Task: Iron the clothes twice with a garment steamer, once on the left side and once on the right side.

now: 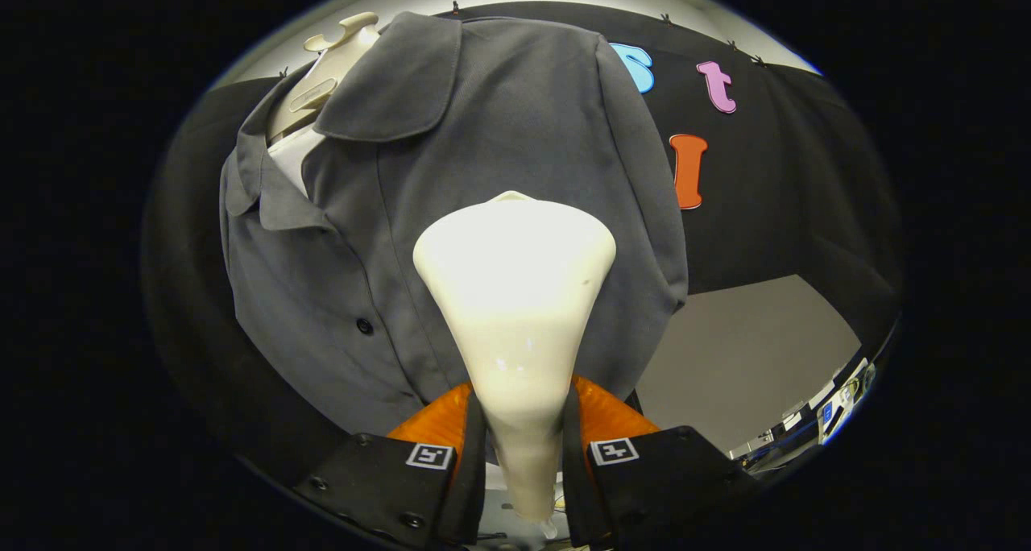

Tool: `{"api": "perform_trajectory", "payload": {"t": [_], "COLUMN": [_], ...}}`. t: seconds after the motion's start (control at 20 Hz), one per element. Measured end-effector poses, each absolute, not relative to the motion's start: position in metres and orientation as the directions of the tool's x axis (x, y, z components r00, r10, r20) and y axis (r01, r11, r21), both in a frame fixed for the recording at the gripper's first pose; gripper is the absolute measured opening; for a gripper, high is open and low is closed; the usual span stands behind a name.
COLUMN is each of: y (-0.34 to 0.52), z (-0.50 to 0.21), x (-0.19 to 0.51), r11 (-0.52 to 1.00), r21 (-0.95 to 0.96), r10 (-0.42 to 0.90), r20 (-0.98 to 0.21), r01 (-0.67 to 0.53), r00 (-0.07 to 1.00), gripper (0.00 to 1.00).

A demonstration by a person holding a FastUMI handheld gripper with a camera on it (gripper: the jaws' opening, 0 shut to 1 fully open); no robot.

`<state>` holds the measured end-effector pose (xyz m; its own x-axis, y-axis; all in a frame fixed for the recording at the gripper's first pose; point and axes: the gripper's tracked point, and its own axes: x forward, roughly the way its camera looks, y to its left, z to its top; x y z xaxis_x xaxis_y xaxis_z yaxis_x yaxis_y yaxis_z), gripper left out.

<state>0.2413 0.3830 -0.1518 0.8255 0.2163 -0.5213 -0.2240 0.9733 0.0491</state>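
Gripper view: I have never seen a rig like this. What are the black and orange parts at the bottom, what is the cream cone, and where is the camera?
The camera rides on a hand-held two-finger claw and looks forward along its fingers; those are the black and orange parts. Both fingers press on the narrow handle of a cream garment steamer, whose wide head points away, toward a grey button-up shirt. The shirt hangs on a pale mannequin form against the booth's black cloth wall. The steamer head sits over the shirt's front; whether it touches the fabric cannot be told.
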Motion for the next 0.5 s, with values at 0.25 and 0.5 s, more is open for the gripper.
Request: {"api": "perform_trajectory", "payload": {"t": [0.25, 0.5], "y": [0.383, 0.380], "z": [-0.179, -0.211], "x": [0.237, 0.235], "r11": [0.973, 0.972], "r21": [0.056, 0.056], "r10": [0.218, 0.216], "r20": [-0.548, -0.580], "r01": [-0.225, -0.226], "r00": [0.808, 0.785], "gripper": [0.48, 0.48]}}
